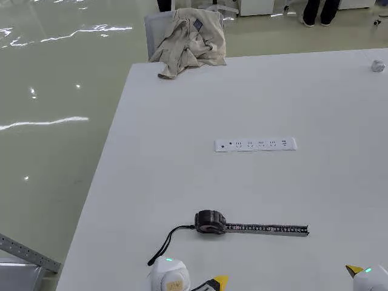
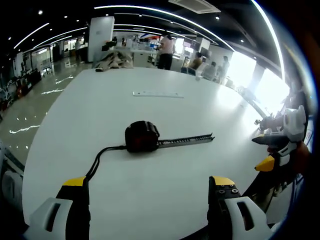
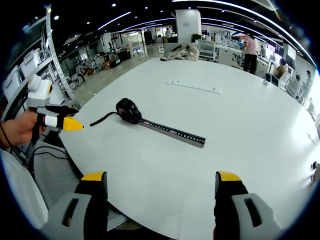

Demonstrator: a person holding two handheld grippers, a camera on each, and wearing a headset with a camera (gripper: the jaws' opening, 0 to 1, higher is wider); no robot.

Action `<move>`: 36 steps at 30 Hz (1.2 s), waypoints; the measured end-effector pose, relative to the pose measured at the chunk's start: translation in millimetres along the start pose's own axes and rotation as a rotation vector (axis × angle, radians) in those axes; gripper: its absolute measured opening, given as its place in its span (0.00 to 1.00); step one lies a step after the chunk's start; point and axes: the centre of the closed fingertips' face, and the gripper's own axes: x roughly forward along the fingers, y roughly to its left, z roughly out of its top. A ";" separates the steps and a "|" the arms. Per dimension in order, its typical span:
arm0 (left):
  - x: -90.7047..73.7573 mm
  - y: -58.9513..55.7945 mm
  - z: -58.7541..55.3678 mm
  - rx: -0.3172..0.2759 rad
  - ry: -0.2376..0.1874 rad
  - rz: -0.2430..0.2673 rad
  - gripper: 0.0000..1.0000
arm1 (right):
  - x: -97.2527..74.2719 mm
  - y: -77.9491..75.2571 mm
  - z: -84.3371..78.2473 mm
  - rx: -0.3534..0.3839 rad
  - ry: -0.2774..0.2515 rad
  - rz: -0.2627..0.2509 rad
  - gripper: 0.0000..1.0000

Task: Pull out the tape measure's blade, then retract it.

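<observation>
A black tape measure lies on the white table near its front edge. Its blade is drawn out to the right and lies flat, and a black wrist strap trails to the left. My left gripper is open and empty, held short of the tape measure and apart from it. My right gripper is also open and empty, facing the tape measure and the blade from the near side. Both grippers hang past the table's front edge.
A white power strip lies mid-table beyond the tape measure. A beige garment hangs over a chair at the far edge. A small crumpled white object sits far right. The table's left edge drops to a shiny floor.
</observation>
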 end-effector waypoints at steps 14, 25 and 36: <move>18.4 -2.8 11.7 0.000 -0.006 0.015 0.97 | 19.1 -6.8 6.6 -0.027 0.016 0.020 0.90; 33.5 -7.5 20.7 -0.002 -0.020 0.029 0.95 | 31.8 -21.0 12.7 -0.061 0.020 0.023 0.88; 53.9 -8.2 32.5 -0.014 -0.020 0.039 0.95 | 48.4 -35.0 13.5 -0.092 0.048 0.029 0.86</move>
